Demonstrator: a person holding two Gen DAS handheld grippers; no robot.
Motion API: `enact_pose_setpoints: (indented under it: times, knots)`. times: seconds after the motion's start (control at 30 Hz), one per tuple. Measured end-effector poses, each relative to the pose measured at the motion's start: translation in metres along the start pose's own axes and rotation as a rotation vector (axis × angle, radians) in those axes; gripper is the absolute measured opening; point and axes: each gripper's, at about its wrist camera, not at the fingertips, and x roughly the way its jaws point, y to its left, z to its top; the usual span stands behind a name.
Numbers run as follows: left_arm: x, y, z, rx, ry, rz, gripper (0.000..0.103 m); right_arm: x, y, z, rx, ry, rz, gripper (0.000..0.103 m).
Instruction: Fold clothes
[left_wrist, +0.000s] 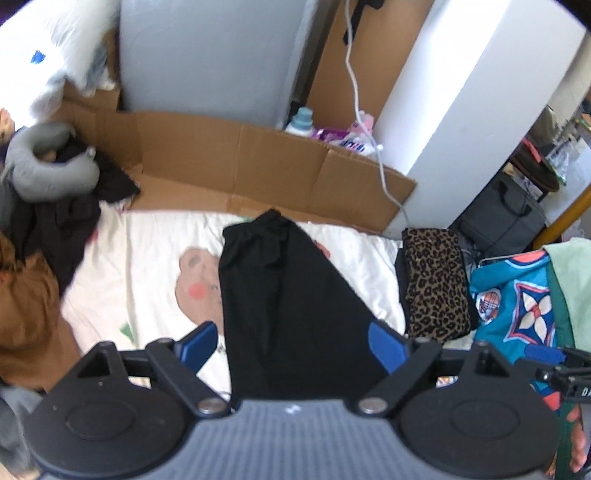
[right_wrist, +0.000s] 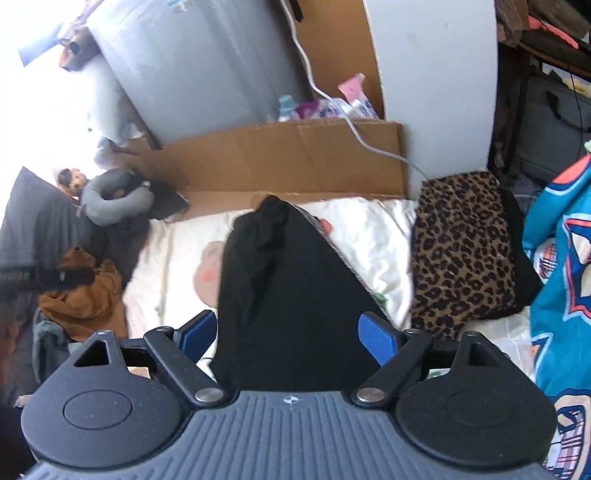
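Both tongs, left (left_wrist: 293, 343) and right (right_wrist: 288, 334), stand spread wide, gripping nothing. Black garment (left_wrist: 280, 295) lies folded on the white bedsheet (left_wrist: 147, 251), apparently below and between the blue pads, beside a leopard-print cloth (left_wrist: 436, 284).

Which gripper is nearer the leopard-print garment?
Right. In the right wrist view the leopard-print garment sits just beyond the right gripper's right finger; the left gripper sits further left, over the black garment.
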Motion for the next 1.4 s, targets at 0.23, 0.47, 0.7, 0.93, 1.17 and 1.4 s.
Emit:
enact_pose_setpoints:
  times: [0.23,0.47,0.7,0.93,1.17,1.4]
  knots:
    - [0.038,-0.019,-0.046,-0.002,0.014,0.026,0.090,0.025,-0.027,0.003,-0.069,0.005,0.017,0.089]
    - [0.066,-0.028,-0.086,-0.022,-0.002,0.040,0.090,0.063,-0.048,0.001,-0.084,0.037,0.017,0.089]
    - [0.097,-0.023,-0.123,-0.079,0.049,0.064,0.090,0.098,-0.077,-0.005,0.002,0.087,-0.049,0.089]
    - [0.123,-0.009,-0.156,-0.176,0.097,0.103,0.090,0.118,-0.083,0.004,-0.007,0.076,-0.051,0.089]
    - [0.136,-0.003,-0.177,-0.201,0.132,0.123,0.090,0.134,-0.095,0.006,0.009,0.079,-0.013,0.089]
    - [0.160,-0.008,-0.183,-0.218,0.152,0.121,0.088,0.145,-0.111,-0.011,-0.018,0.091,-0.054,0.089]
